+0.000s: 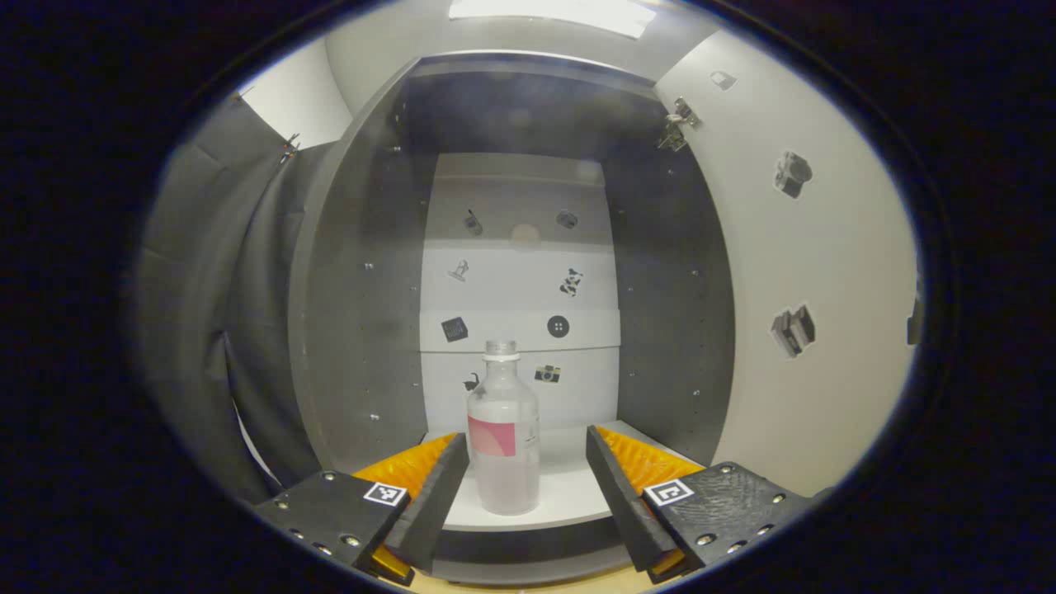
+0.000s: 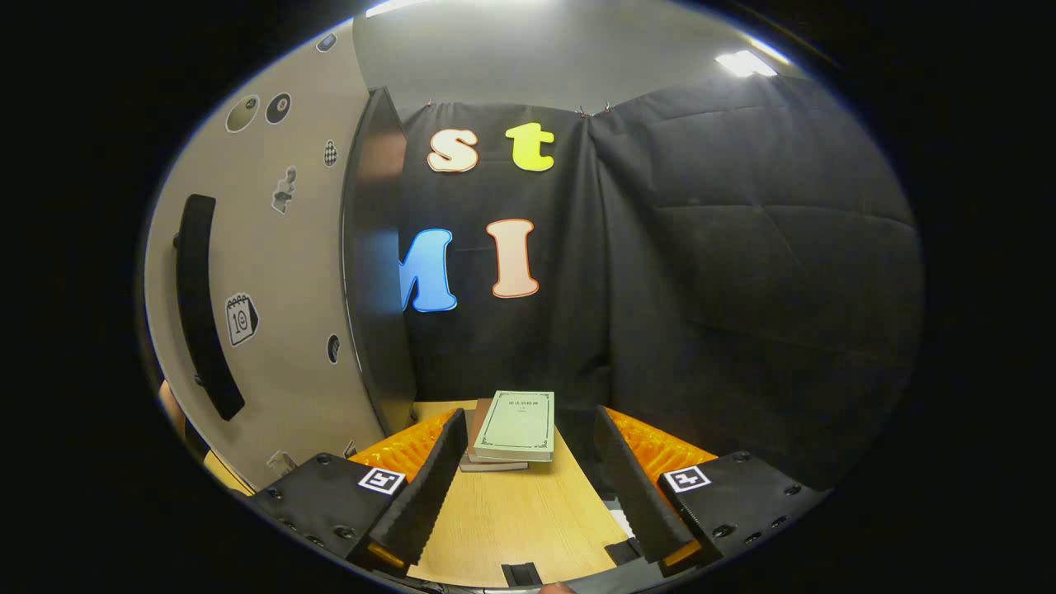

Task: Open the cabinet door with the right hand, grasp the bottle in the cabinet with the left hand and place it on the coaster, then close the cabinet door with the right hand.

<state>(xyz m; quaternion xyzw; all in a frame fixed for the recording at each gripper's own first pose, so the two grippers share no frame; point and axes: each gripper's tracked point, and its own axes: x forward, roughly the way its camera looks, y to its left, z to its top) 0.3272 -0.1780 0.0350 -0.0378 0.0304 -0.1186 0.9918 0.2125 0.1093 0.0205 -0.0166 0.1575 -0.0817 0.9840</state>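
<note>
The cabinet [image 1: 363, 330] stands open in the left gripper view, its door [image 1: 817, 313] swung out to the right. A clear plastic bottle [image 1: 504, 429] with a pink label stands upright on the cabinet's white floor [image 1: 569, 495]. My left gripper [image 1: 528, 495] is open in front of the cabinet, and the bottle's base lies between its fingers without touching either. In the right gripper view the open door [image 2: 280, 330] with its long dark handle [image 2: 202, 305] is at the left. My right gripper [image 2: 524, 495] is open over the wooden table [image 2: 520, 520], holding nothing.
A small stack of books [image 2: 513, 429] lies on the table ahead of the right gripper, near the black cloth wall [image 2: 742, 272]. Stickers dot the cabinet's back panel [image 1: 520, 280] and the door. Grey cloth [image 1: 214, 330] hangs left of the cabinet.
</note>
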